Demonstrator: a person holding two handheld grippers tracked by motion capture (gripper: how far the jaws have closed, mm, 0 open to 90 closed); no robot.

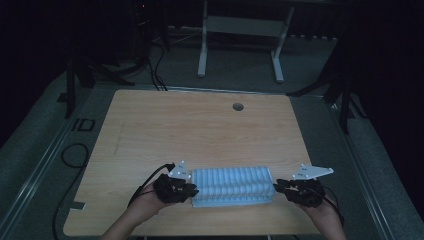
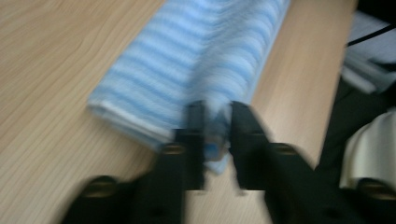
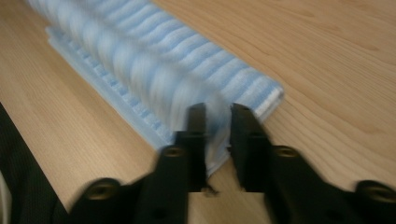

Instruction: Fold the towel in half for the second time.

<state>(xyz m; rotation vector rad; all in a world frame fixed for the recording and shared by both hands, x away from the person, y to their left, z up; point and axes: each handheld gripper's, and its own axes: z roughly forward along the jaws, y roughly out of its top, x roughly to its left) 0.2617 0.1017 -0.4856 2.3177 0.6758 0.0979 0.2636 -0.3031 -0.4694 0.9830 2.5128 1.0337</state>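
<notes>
A folded blue-and-white striped towel [image 1: 232,186] lies flat near the front edge of the wooden table [image 1: 200,130]. My left gripper [image 1: 193,190] is at the towel's left end and my right gripper [image 1: 275,188] at its right end, each held in a hand. In the left gripper view the jaws [image 2: 217,109] stand a little apart, with a corner of the towel [image 2: 196,60] loose in the gap. The right gripper view shows the same: its jaws [image 3: 217,112] are slightly apart over the edge of the towel [image 3: 154,60]. Both views are blurred.
A round cable hole [image 1: 238,106] sits near the table's far edge. Black cables [image 1: 75,155] lie on the floor to the left. A white desk frame [image 1: 240,30] stands beyond the table. Dark clothing [image 2: 355,116] is close on the right of the left gripper view.
</notes>
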